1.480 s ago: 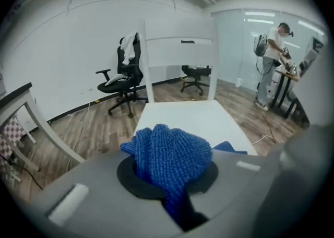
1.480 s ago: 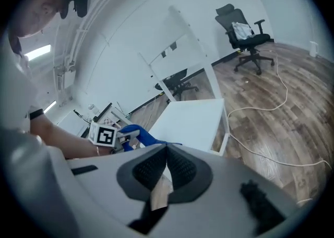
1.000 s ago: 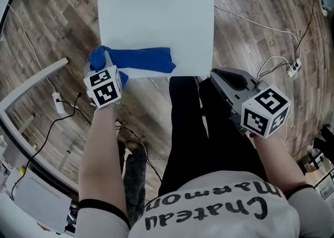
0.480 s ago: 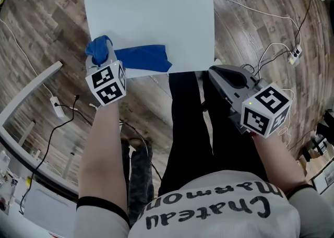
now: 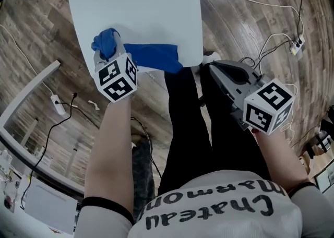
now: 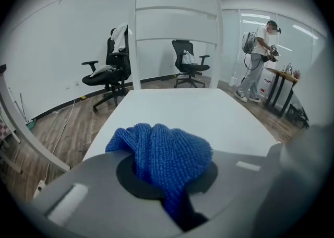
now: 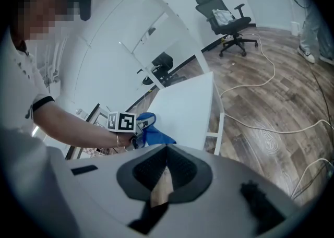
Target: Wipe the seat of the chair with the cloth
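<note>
Wood-plank floor (image 5: 47, 33) surrounds the white seat (image 5: 141, 7) of the chair, which is bare across its middle and far part. Its slatted white back (image 6: 175, 23) rises at the far edge. White cables (image 5: 261, 44) loop over the floor to the seat's right, a black cable (image 5: 57, 127) runs to its left beside a white frame bar (image 5: 31, 88), and the person's black-trousered legs (image 5: 182, 122) stand right up against the near edge.

The blue cloth (image 5: 154, 55) lies along that near edge at the left. One end is bunched up, and the other reaches towards the near right corner, its tip at or just past the rim. The left gripper (image 5: 110, 54) sits at the near left corner of the seat, its jaws clamped on the bunched end, with blue pile bulging out above them in the left gripper view.

The right gripper (image 5: 211, 69) hangs off the seat, just beside its near right corner and above the floor. Its jaws are pressed together with nothing between them.

Each gripper carries a cube with black-and-white square markers. The person's shirt (image 5: 209, 205) shows "Chateau" and "Marmon", upside down in the head view.
</note>
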The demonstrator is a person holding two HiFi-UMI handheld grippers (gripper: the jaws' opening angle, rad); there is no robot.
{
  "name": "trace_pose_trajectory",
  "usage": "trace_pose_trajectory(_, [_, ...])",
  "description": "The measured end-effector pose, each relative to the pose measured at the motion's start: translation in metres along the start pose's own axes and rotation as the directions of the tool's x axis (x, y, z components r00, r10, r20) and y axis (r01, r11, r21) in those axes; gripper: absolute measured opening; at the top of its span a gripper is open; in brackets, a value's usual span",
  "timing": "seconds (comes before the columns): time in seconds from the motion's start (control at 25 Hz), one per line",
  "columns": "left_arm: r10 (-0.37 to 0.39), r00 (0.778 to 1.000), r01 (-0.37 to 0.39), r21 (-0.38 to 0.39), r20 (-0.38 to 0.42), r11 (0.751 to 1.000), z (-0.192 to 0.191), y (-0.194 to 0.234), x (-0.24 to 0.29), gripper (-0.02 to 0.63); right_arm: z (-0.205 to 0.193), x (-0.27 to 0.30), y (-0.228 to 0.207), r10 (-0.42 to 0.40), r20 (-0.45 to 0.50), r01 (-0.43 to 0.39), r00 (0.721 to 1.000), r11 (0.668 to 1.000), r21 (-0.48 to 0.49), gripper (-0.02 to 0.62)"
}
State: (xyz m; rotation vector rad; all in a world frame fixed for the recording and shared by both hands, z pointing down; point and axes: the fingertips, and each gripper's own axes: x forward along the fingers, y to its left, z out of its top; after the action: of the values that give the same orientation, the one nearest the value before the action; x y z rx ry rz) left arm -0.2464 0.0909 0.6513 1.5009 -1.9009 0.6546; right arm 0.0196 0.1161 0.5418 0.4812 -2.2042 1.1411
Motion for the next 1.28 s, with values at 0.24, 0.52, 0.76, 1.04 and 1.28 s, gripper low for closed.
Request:
trace_pose_trajectory(0.24, [0.031, 0.999, -0.031, -0.036, -0.011, 0.999, 0.006, -0.041, 0.005, 0.035, -0.006, -0.036, -0.041, -0.015, 0.024, 0.014, 1.0, 1.0, 0.019, 0.014])
trace_pose_trajectory(0.52, [-0.016, 1.0, 0.016, -0.009, 0.01, 1.0, 0.016, -0.121, 0.007, 0.035, -0.014, -0.074, -0.065, 0.035, 0.065, -0.038, 0.997, 0.999, 0.033, 0.014])
trace_pose_trajectory(0.76, [-0.059, 0.998, 0.059, 0.007, 0.009, 0.998, 0.025, -0.188, 0.011, 0.035, -0.022, -0.108, -0.103, 0.0, 0.099, -0.009, 0.995, 0.996, 0.084, 0.014])
trace_pose_trajectory(1.04, [-0.126, 0.992, 0.126, -0.016, 0.003, 0.992, 0.033, -0.234, 0.015, 0.035, -0.026, -0.131, -0.115, 0.013, 0.144, -0.026, 0.989, 0.996, 0.085, 0.014])
trace_pose_trajectory(1.28, [-0.225, 0.974, 0.226, 0.046, -0.024, 0.973, 0.03, -0.272, 0.014, 0.034, -0.021, -0.141, -0.112, 0.025, 0.17, -0.035, 0.985, 0.998, 0.054, 0.014])
